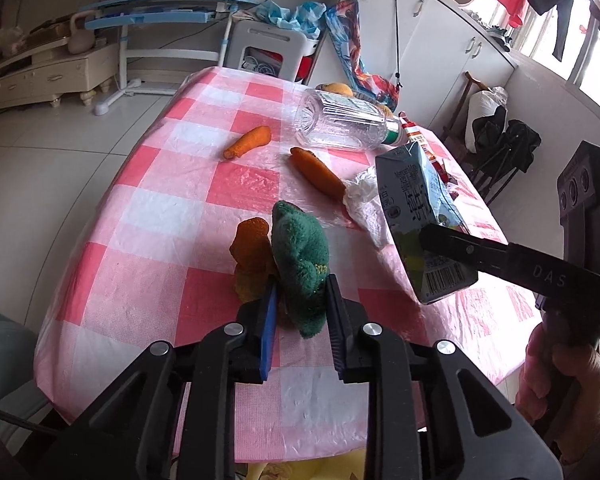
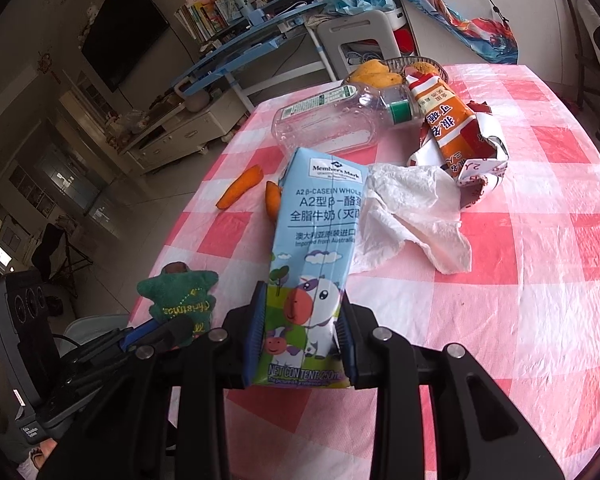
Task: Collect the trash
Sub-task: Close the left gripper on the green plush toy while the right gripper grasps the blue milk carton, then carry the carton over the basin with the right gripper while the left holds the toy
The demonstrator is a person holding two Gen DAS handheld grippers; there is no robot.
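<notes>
Care is needed: the pale-blue cardboard milk carton [image 2: 314, 264] is clamped by the right gripper [image 2: 302, 334], the green plush toy [image 1: 300, 264] by the left gripper [image 1: 300, 312].

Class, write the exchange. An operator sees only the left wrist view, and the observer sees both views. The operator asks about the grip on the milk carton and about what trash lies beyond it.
Operator: Is the right hand-held gripper holding the milk carton with both fingers?
Observer: Yes, both pads clamp its lower sides, either side of the printed cow.
Operator: What lies behind the carton?
Observer: A crumpled orange-and-white snack wrapper lies on the tablecloth, beside the green cap of the empty bottle.
</notes>
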